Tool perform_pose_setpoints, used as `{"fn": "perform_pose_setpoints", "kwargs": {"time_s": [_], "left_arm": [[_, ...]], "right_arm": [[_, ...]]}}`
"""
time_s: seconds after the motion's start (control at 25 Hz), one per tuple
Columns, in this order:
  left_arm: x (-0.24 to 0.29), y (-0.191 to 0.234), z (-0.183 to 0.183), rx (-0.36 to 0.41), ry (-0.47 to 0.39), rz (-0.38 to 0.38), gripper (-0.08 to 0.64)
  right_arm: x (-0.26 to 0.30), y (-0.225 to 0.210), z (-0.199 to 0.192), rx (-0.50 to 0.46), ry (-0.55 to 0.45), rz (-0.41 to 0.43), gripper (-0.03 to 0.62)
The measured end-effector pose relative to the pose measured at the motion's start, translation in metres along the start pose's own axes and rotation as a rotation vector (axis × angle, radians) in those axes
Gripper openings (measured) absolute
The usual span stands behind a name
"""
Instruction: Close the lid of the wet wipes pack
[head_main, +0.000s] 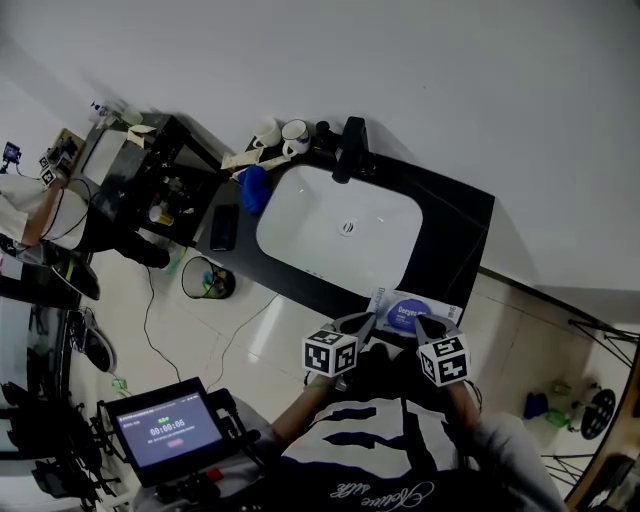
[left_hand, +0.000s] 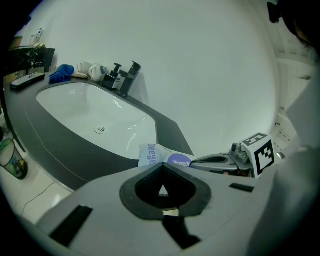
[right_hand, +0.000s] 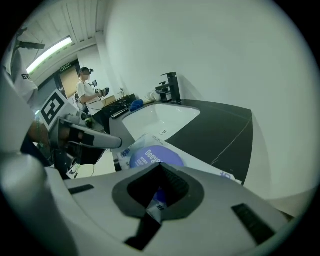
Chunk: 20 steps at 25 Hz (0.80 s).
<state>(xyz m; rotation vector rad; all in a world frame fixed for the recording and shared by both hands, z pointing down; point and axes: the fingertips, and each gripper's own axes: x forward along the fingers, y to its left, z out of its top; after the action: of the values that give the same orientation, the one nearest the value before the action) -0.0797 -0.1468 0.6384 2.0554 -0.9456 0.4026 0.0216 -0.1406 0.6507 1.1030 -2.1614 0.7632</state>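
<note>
Lid (right_hand: 150, 156) of wet wipes pack (head_main: 412, 312) looks near flat. Your left gripper (left_hand: 162, 166) and right gripper (right_hand: 160, 166) are clenched, empty; press the right one squarely down on it.

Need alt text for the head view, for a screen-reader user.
The left gripper and right gripper bring their tips to a wet wipes pack with a blue oval lid, lying at the near edge of a dark counter. Beyond it are a white sink and a black faucet; a screen showing a timer is at lower left.
</note>
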Motion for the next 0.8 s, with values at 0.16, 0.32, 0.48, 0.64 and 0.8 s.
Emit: {"fn": "perform_pose_setpoints", "kwargs": {"time_s": [0.16,0.32,0.48,0.64,0.8], "left_arm": [[-0.005,-0.004,-0.002,0.021,-0.003,-0.023,0.001],[-0.009,-0.005,-0.002,0.034,-0.009,-0.041,0.000],[-0.015,-0.013,0.000,0.049,-0.019,-0.076,0.002],[-0.026,-0.028,0.006,0.071,-0.048,-0.118,0.002],[-0.030,-0.044,0.015,0.080,-0.092,-0.150,0.000]], "right_arm": [[0.001,-0.002,-0.002,0.003,0.000,-0.007,-0.003],[0.003,-0.003,0.000,0.019,-0.008,-0.023,-0.003],[-0.005,-0.005,0.001,0.041,-0.082,-0.089,-0.003],[-0.031,-0.005,0.006,0.269,-0.220,-0.081,-0.003],[-0.062,-0.009,0.009,0.331,-0.306,-0.108,-0.003]]}}
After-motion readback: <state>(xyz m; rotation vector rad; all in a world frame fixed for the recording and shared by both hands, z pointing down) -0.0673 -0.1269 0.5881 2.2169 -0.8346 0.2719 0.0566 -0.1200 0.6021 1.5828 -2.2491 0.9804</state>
